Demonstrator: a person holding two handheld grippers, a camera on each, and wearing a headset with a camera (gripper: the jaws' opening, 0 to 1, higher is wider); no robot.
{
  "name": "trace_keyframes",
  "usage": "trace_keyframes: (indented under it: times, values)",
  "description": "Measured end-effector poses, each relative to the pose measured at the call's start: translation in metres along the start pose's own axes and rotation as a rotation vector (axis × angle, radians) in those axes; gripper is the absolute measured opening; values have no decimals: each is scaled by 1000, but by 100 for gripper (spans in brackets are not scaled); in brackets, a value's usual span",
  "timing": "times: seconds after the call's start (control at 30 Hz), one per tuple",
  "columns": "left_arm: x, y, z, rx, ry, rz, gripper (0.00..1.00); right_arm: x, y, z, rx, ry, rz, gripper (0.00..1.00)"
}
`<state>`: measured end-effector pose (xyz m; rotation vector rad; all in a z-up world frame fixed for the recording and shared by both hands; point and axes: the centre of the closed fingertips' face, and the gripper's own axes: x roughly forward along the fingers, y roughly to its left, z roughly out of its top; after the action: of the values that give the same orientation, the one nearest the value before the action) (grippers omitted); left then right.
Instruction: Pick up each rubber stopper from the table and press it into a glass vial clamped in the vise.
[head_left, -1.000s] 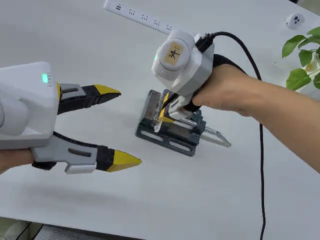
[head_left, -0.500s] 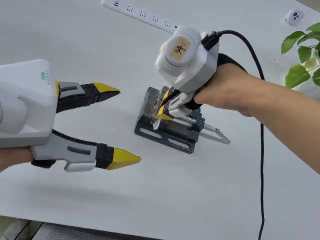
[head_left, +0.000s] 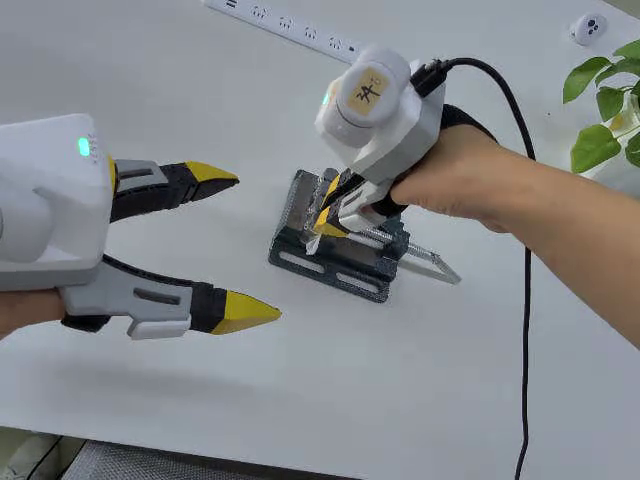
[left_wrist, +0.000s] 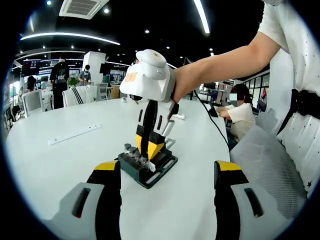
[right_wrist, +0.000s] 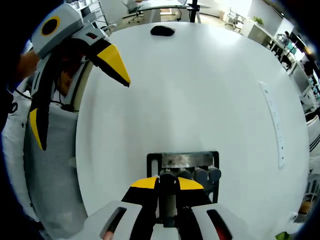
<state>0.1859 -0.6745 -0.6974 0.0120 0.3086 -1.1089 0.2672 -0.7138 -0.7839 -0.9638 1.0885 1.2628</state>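
**Right gripper tilts back a touch over the vise**

Since a second ago the right gripper (head_left: 325, 222) has tipped back and lifted slightly, so its white housing sits higher and further right in the head view. Its tips remain at the vise, and the vise has not shifted on the table.

The stopper (right_wrist: 167, 181), dark grey, sits pinched between the right gripper's fingers (right_wrist: 145, 184), which are closed on it directly over the near edge of the vise (head_left: 335, 262). In the right gripper view, three more grey round tops (right_wrist: 200, 175) stand in a row just beside it along the vise. Whether the held stopper is already seated in glass cannot be told.

The vise is dark green-grey, with its screw handle pointing away to the right across the white table (head_left: 400, 400).

The left gripper (head_left: 255, 247) hovers well to the left of the vise. Its yellow-tipped fingers are spread wide with nothing between them, and they point toward the vise.

A black cable (head_left: 525, 300) runs from the right gripper down across the table. A white power strip (head_left: 290, 25) lies near the far edge, and green plant leaves (head_left: 605, 110) show at the right.
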Motion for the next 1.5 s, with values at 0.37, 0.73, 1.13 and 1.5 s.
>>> trace_keyframes:
  times: [0.37,0.73,1.13,1.5]
  values:
    - [0,0,-1,-4,1,1,75,-16,-4,-2,33,-51,-6,10]
    - [0,0,-1,-8,-3,2,74,-14,1,2,44,-72,10,7]
    - [-1,0,-1,-19,-7,9,74,-9,2,-1,41,-59,21,4]
    - [0,-2,-3,-25,-6,6,73,-6,2,-1,47,-56,27,5]
